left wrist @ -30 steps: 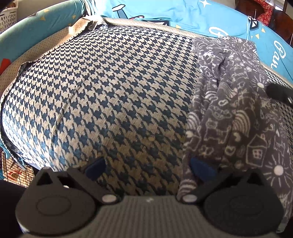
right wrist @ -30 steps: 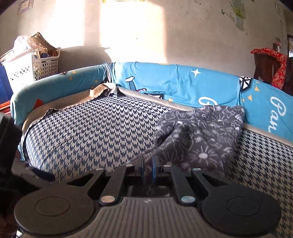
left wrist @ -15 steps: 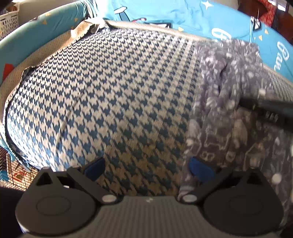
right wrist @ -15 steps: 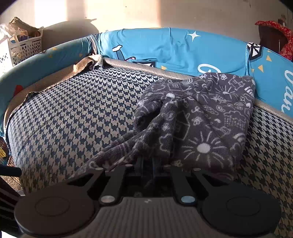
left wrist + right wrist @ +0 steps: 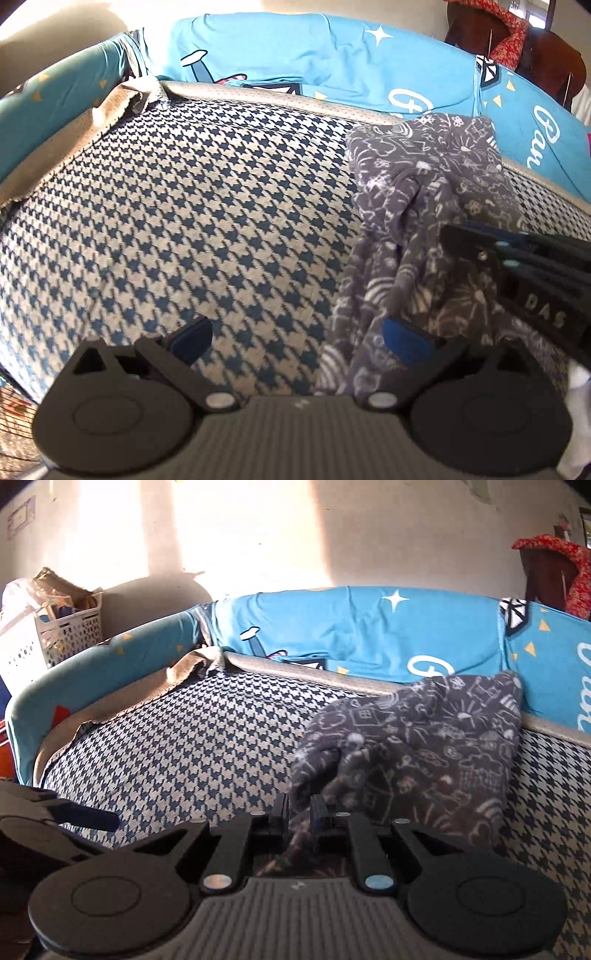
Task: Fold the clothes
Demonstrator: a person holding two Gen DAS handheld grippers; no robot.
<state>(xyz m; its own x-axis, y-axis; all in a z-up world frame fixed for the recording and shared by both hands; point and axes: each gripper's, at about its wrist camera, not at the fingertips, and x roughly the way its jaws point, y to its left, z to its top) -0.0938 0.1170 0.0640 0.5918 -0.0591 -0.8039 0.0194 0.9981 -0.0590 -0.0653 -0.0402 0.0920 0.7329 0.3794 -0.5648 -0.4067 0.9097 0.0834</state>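
Grey printed garment on the checked cushion, one strip of it between the right gripper's jaws.

The garment (image 5: 424,746) lay on the right part of the cushion (image 5: 192,746), its far end against the blue padded rail (image 5: 351,635). Its long axis ran from that rail toward the right gripper (image 5: 300,814), narrowing to a bunched strip that passed between the nearly closed jaws, which were easing open. The left gripper (image 5: 295,338) stood spread wide over the cushion, holding nothing; the garment's near edge lay just beside its right fingertip (image 5: 402,341).
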